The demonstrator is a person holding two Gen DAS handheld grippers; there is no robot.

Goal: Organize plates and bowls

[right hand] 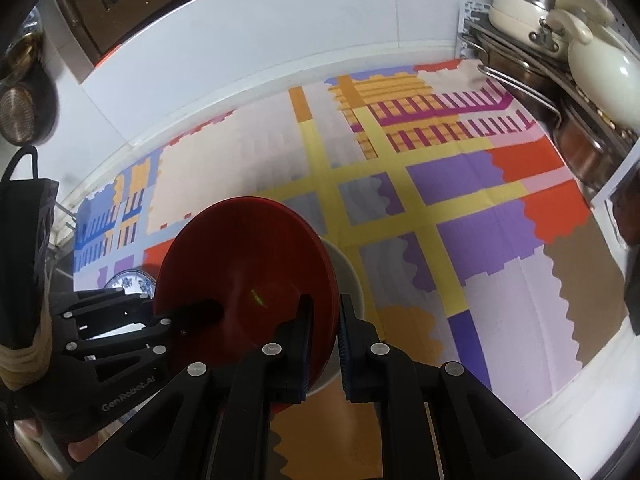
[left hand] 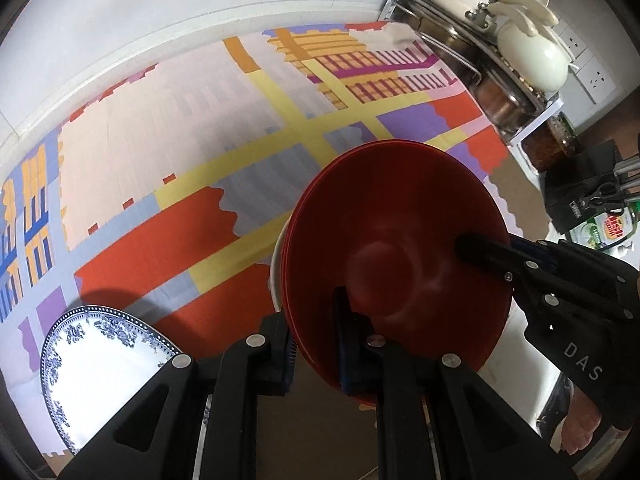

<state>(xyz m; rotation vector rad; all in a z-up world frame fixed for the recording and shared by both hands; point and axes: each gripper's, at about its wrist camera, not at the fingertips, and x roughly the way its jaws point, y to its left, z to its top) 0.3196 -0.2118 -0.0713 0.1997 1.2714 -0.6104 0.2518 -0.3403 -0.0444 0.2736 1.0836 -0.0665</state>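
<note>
L wrist view: left gripper (left hand: 314, 344) has its jaws nearly closed, pinching the near rim of the red bowl (left hand: 396, 248), one finger inside, one outside. The bowl sits tilted above the cloth (left hand: 168, 128) on the surface, w/ a white bowl (left hand: 277, 264) nested under it, only a sliver showing. Right gripper (left hand: 466, 245) comes in from the right side, one finger lying inside the red bowl at the opposite rim. Blue-white plate (left hand: 96, 356) lies flat on the cloth, lower left, apart from the bowls. Rack (left hand: 472, 52) w/ pots in the far corner.

R wrist view: right gripper (right hand: 325, 334) jaws nearly closed on the red bowl (right hand: 248, 268) rim, the white bowl (right hand: 344, 280) wall apparently also between the pads. Left gripper (right hand: 212, 308) holds the other side. Plate (right hand: 132, 282) peeks out behind the red bowl.

Handling, my guess: red bowl looks like light, stiff, glossy plastic, so slippery at the rim; white one prob ceramic, heavier, chips if dropped. Rim pinch on opposite sides is the sensible hold; keep the stack level or the lower bowl could slide out.

Hard to tell: whether the left jaws also catch the white bowl; whether the stack touches the cloth at all; how many bowls are nested. Plate is partly covered in both views.
</note>
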